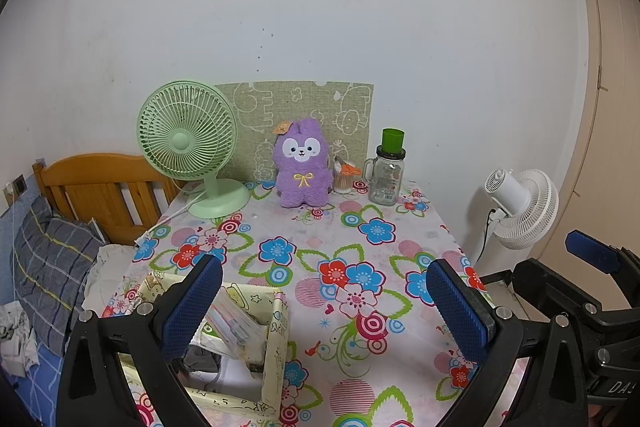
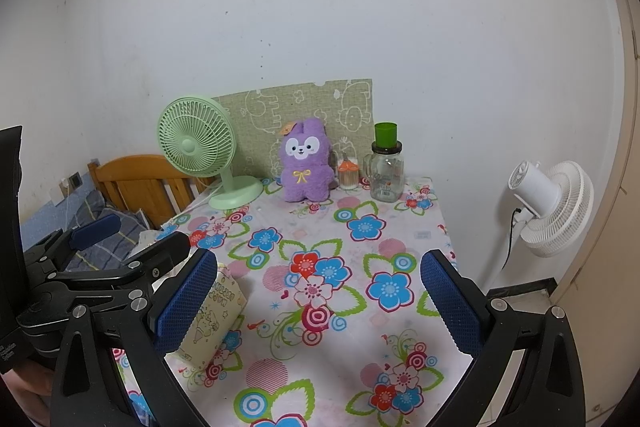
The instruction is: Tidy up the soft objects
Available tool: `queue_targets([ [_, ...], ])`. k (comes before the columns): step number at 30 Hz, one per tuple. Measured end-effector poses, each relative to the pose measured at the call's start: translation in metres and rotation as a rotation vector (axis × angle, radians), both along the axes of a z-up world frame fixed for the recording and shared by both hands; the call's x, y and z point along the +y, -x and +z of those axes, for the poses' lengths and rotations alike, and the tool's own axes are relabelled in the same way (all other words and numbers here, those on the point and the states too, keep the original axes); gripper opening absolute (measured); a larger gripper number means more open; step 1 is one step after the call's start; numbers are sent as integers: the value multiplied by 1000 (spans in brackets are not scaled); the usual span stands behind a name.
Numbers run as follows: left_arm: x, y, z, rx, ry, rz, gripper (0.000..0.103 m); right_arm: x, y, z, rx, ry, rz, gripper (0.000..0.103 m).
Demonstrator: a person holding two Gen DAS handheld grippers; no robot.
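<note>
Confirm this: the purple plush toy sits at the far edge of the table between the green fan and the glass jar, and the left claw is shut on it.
Not quite. The purple plush toy does sit at the far edge between the green fan and the glass jar, but the left claw is open and holds nothing, well short of the toy. The left wrist view shows this.

Green desk fan (image 1: 186,143) at back left of surface (image 1: 304,227), cord trailing off left edge; green cartoon-print board (image 1: 312,107) propped against white wall behind; glass mug jar (image 1: 385,177) with green cup (image 1: 392,139) on its lid at back right; small container of cotton swabs (image 1: 345,179) just left of jar; white floor fan (image 1: 520,203) right of surface; wooden bed headboard (image 1: 100,187) and plaid pillow (image 1: 52,259) at left
</note>
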State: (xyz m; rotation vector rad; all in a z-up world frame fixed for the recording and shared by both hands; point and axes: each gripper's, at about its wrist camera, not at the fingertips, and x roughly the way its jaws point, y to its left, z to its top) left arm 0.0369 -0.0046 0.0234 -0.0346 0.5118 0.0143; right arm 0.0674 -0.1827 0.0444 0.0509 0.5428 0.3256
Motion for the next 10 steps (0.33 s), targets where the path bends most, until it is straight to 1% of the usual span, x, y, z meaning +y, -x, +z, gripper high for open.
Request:
queue_targets([
  [10,-3,1,-2,-4,-2,0,103,1,0,0,1,3,-2,103],
])
